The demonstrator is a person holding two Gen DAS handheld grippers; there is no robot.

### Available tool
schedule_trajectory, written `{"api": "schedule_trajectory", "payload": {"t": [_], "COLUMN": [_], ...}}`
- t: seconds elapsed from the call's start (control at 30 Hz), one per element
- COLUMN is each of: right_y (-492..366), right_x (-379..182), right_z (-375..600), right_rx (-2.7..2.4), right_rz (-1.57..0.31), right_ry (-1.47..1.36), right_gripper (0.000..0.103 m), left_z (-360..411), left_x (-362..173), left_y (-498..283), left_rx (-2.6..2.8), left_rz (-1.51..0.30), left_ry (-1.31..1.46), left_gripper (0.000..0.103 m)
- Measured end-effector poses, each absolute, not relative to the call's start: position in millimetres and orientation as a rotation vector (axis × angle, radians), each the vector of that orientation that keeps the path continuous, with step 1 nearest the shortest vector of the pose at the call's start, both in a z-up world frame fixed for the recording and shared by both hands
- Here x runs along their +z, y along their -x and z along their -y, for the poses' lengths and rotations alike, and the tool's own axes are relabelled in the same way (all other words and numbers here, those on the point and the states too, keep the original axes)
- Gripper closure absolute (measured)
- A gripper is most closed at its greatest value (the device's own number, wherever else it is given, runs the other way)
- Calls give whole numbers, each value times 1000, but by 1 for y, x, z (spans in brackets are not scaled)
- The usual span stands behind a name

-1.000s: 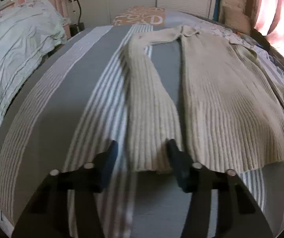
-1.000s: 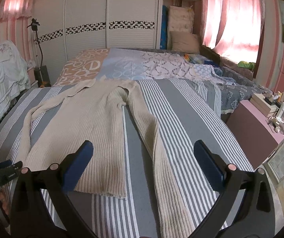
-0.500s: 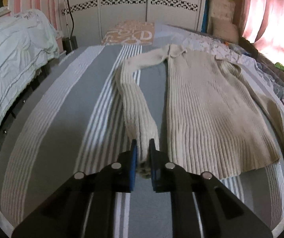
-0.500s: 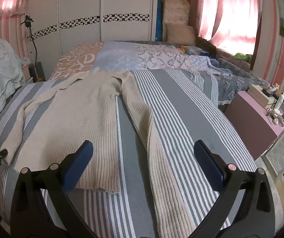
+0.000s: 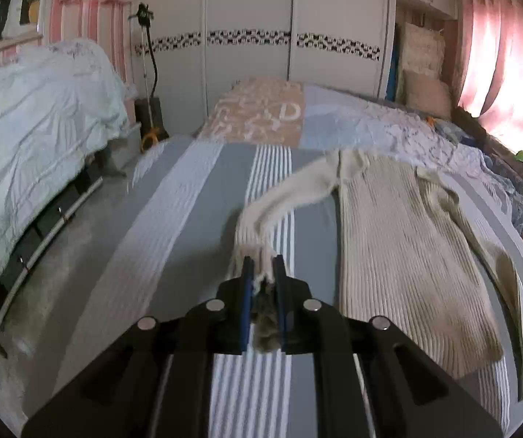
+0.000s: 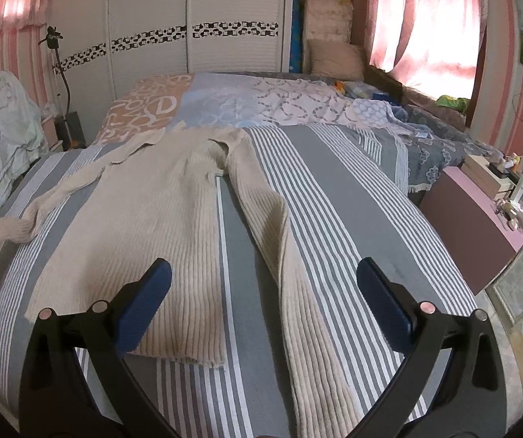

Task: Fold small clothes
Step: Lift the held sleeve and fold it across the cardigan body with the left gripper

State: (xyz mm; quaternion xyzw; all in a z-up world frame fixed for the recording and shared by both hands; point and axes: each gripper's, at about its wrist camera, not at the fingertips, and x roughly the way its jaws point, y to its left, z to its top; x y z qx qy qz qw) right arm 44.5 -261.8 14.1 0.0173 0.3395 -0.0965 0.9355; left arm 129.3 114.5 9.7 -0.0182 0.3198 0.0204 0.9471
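A cream ribbed sweater [image 6: 144,226] lies flat on the grey striped bed [image 6: 352,226], collar at the far end. My left gripper [image 5: 262,262] is shut on the cuff of the sweater's left sleeve [image 5: 279,200], which hangs lifted off the bed; the sweater body [image 5: 400,248] lies to its right. In the right wrist view that raised cuff [image 6: 2,230] shows at the far left edge. My right gripper [image 6: 261,273] is open above the hem and the other sleeve [image 6: 290,273], holding nothing.
A patterned quilt [image 6: 225,102] covers the far end of the bed. A heap of pale bedding [image 5: 24,146] sits to the left across a gap. A pink bedside cabinet [image 6: 480,226] with small items stands on the right. White wardrobes [image 5: 298,36] line the back.
My left gripper went from open around the sleeve cuff to shut on it, then lifted and pulled the sleeve up off the bed. The right gripper stayed open and barely moved.
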Motion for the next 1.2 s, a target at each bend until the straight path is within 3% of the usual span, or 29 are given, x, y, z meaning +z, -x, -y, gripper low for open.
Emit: {"api": "schedule_trajectory", "payload": {"t": [0.4, 0.7, 1.0, 1.07, 1.13, 1.2], "right_y": [-104, -166, -210, -213, -214, -209], "right_x": [29, 42, 20, 14, 7, 2], "right_z": [272, 282, 280, 274, 265, 255], "right_rx": [-151, -126, -102, -74, -45, -32], "right_rz": [-680, -671, -727, -739, -755, -761], "right_ry": [-55, -55, -39, -52, -41, -28], "right_gripper": [3, 3, 3, 3, 3, 3], "left_z": [-36, 54, 63, 43, 15, -24], "left_x": [45, 20, 3, 4, 7, 1], "left_y": [-209, -320, -330, -319, -292, -257], "left_rx": [-122, -210, -274, -227, -165, -61], "left_rz": [-602, -653, -655, -656, -626, -622], "left_ry": [-26, -80, -90, -98, -116, -67], "left_gripper": [93, 94, 93, 81, 11, 6]}}
